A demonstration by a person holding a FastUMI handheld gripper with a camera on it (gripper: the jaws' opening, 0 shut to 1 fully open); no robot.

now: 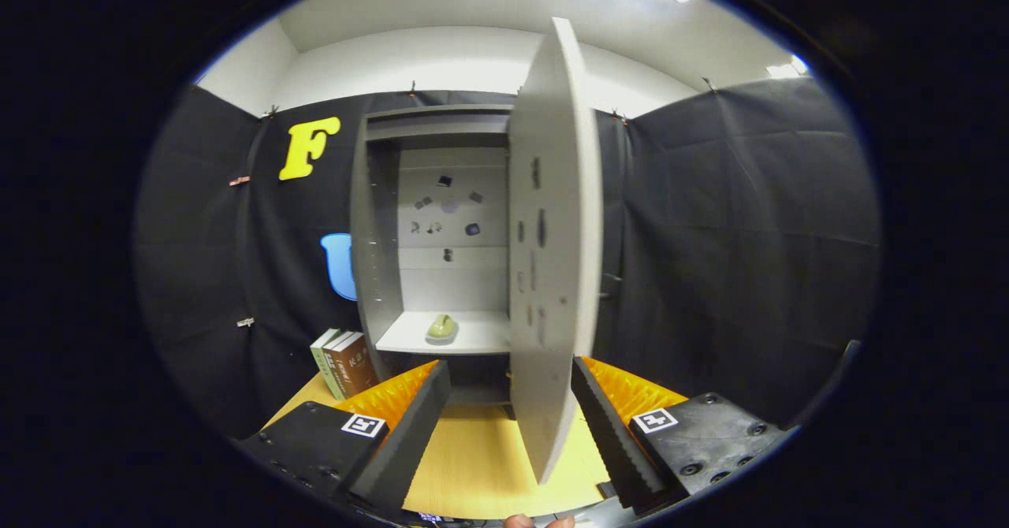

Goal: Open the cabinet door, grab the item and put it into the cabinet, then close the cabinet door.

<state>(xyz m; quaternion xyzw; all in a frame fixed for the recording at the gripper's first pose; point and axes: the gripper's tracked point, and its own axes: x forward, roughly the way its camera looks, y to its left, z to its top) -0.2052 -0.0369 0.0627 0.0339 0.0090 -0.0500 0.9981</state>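
Grey cabinet (378, 221), pale green item (441, 326), yellowish wooden table (481, 457).

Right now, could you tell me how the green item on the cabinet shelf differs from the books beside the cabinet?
The green item is small, rounded and lies low on the shelf inside the cabinet; the books are taller, flat-sided and stand leaning on the table outside it. Both sit beyond the open hand-held gripper, untouched; the door stands between its fingers.

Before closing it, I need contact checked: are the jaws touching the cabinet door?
Cannot tell. In the gripper view the door edge sits between the open gripper jaws, nearer one.
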